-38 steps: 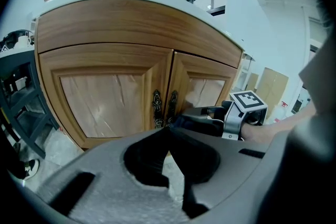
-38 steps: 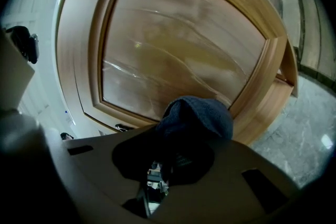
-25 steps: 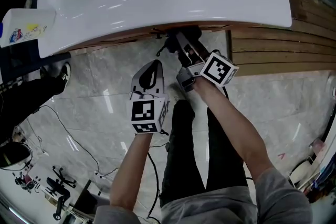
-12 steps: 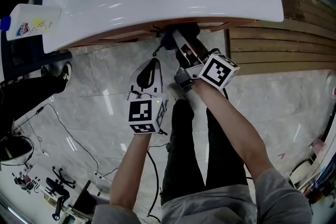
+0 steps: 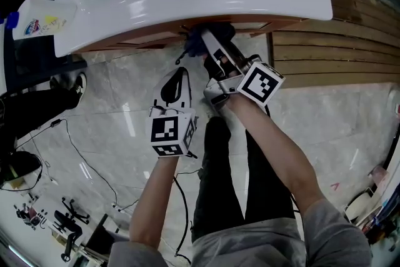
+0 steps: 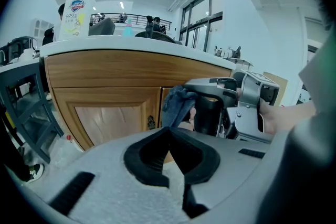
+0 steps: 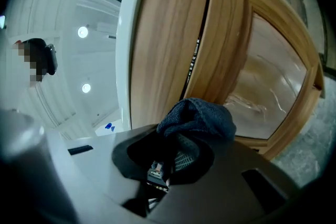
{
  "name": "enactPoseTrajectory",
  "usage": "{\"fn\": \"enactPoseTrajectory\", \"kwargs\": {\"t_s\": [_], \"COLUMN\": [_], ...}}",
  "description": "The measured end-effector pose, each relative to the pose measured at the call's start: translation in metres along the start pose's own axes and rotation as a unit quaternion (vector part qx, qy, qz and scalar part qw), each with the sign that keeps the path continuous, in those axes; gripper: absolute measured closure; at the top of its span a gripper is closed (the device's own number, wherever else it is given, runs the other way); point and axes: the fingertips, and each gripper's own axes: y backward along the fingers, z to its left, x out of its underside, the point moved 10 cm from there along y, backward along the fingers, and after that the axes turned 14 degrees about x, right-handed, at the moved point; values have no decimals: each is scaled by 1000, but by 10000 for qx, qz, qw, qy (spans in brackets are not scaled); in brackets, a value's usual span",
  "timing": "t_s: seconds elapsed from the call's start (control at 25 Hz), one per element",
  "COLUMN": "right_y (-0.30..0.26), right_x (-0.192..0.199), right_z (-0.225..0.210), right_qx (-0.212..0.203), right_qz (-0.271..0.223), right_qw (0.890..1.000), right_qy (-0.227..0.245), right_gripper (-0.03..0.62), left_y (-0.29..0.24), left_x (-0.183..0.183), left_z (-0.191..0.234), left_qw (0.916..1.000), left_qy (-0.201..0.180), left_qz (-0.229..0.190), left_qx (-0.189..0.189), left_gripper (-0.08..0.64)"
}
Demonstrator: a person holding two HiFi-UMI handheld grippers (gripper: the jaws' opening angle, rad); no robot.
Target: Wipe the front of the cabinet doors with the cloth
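Blue cloth (image 7: 198,117) is pinched tight in the right gripper (image 7: 181,147), close up to the wooden cabinet doors (image 6: 110,113) at twelve o'clock under the white sink (image 5: 125,3), while the left gripper (image 6: 169,139), at eight o'clock from it, has its jaws squeezed together on nothing.

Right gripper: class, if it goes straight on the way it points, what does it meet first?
The cloth in the right gripper would meet the cabinet door first, near the seam between the doors; it may already touch, as depth is unclear.
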Motion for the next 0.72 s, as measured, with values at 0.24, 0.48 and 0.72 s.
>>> {"fn": "enactPoseTrajectory", "kwargs": {"t_s": [0.24, 0.48, 0.72], "right_y": [9, 32, 67], "right_x": [2, 2, -14], "right_z": [-1, 3, 27], "right_qx": [-24, 52, 232], "right_qz": [54, 247, 462], "right_qw": [9999, 9997, 9977], "right_qy": [-130, 26, 448], "right_gripper": [552, 552, 552], "left_y": [6, 17, 39], "left_x": [-2, -12, -47], "left_z": [-4, -14, -42], "left_qw": [10000, 9997, 9991], "left_qy": [-13, 130, 59], "left_qz": [-53, -166, -325], "left_qx": [-27, -145, -275], "left_gripper": [552, 552, 552]}}
